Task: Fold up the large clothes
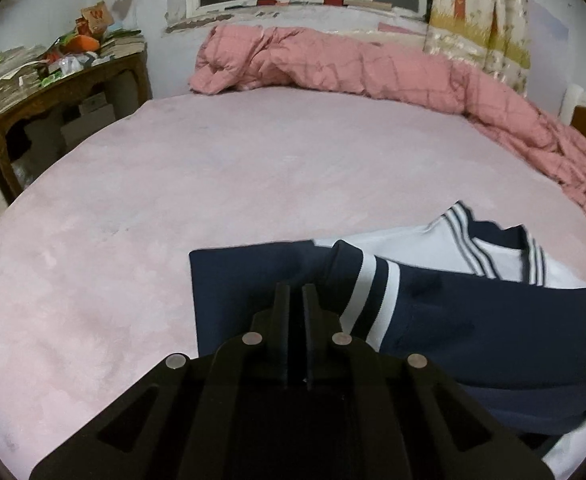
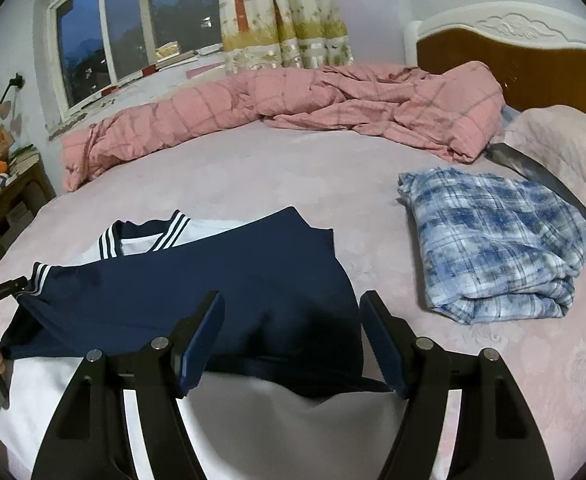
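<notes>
Navy sleeve drawn across a half-folded shirt on the pink bed [image 1: 173, 184]

The navy-and-white striped-cuff shirt [image 2: 197, 300] lies near the bed's front edge; the left gripper [image 1: 296, 294] is clenched, whether on the sleeve I cannot tell, while the right gripper [image 2: 293, 340] hovers released above it, 1 folded blue plaid shirt [image 2: 493, 244] set aside.

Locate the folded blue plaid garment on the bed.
In the right wrist view, the blue plaid garment lies on the bed's right side, right of the navy-and-white top, just below the pink quilt.
</notes>
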A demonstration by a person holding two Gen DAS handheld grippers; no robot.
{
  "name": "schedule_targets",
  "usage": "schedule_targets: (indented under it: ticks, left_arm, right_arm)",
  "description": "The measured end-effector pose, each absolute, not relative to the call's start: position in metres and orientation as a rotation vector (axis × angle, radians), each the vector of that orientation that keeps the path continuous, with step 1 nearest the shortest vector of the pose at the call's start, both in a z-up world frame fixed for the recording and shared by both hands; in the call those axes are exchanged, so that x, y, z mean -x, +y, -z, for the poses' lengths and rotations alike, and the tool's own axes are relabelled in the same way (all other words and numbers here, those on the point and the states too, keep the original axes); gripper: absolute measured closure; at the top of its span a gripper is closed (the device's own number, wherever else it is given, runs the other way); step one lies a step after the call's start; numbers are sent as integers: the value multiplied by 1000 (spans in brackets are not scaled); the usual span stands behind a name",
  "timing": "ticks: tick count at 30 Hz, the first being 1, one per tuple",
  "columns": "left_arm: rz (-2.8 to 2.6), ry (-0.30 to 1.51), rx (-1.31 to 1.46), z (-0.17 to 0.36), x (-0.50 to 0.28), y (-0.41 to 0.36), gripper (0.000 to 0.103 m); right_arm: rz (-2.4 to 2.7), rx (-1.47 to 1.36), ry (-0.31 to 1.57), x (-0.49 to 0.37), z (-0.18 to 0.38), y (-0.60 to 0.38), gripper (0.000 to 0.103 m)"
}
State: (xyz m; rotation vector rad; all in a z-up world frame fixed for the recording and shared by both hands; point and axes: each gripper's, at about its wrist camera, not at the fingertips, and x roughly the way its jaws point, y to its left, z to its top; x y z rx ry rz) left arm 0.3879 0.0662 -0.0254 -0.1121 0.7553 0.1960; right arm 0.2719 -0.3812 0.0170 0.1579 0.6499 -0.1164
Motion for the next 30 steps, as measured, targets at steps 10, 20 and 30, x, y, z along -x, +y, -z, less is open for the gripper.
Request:
schedule_targets:
  ticks: [10,20,30]
  left_arm:
    - [-147,681,49,17,-372,66,95]
    - [-73,411,-10,-54,-275,65,34]
    - [-20,194,63,-93,-176,74,0]
  right_arm:
    - [115,-106,653,-271,-15,-367,31]
    - [102,-114,525,-250,-34,-363,17]
    - [65,-92,362,-202,-54,-342,8]
